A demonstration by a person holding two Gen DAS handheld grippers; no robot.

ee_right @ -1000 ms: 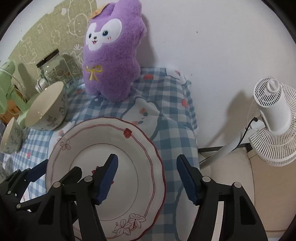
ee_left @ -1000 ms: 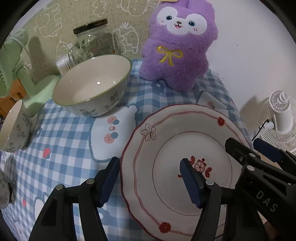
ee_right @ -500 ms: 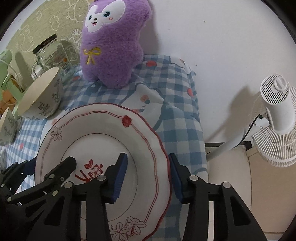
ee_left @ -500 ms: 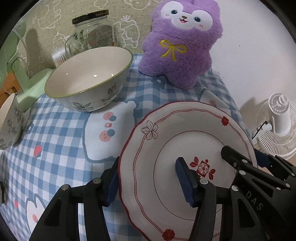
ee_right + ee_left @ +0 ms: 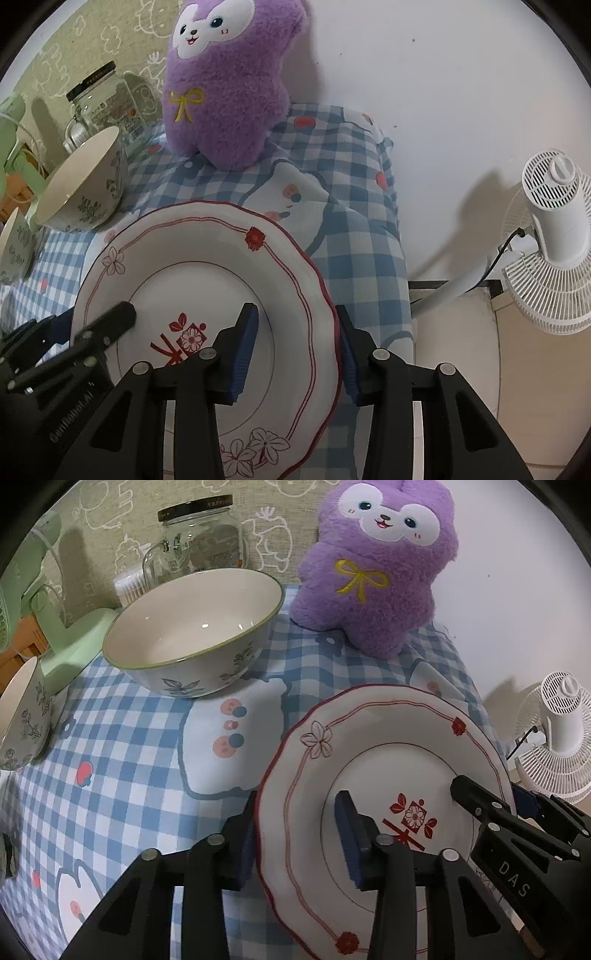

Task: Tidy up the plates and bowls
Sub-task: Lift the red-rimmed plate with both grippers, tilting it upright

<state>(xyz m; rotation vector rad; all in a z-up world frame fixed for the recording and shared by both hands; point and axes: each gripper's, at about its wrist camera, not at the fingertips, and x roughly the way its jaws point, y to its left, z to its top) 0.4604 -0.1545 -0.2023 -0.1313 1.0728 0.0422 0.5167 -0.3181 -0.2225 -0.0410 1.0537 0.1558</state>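
- The left tool (image 5: pixel 299 834) straddles the left rim of the white scalloped ceramic plate with red line trim and flower prints (image 5: pixel 384 760). One blue pad (image 5: pixel 347 834) lies on the plate's face, the other is tucked under the edge. Its jaws have just been closing, with the plate's rim between them.
- The right tool (image 5: pixel 295 350) pinches the plate's (image 5: pixel 207 266) right rim the same way, one pad above, one below.
- The plate sits at the near right of the worktop, which is covered by a blue-and-white checked cloth (image 5: pixel 122 760). Its far edge looks tilted up off the cloth.
- Farther left stands a cream ceramic bowl with a green rim and leaf prints (image 5: pixel 192 631), apart from the plate.
- A second leaf-printed bowl (image 5: pixel 22 716) shows at the left edge.
- At the far side stand a purple plush toy with a yellow bow (image 5: pixel 373 565) and a clear glass jar with a black lid (image 5: pixel 199 542).
- Off the worktop to the right stands a white electric fan (image 5: pixel 550 240).
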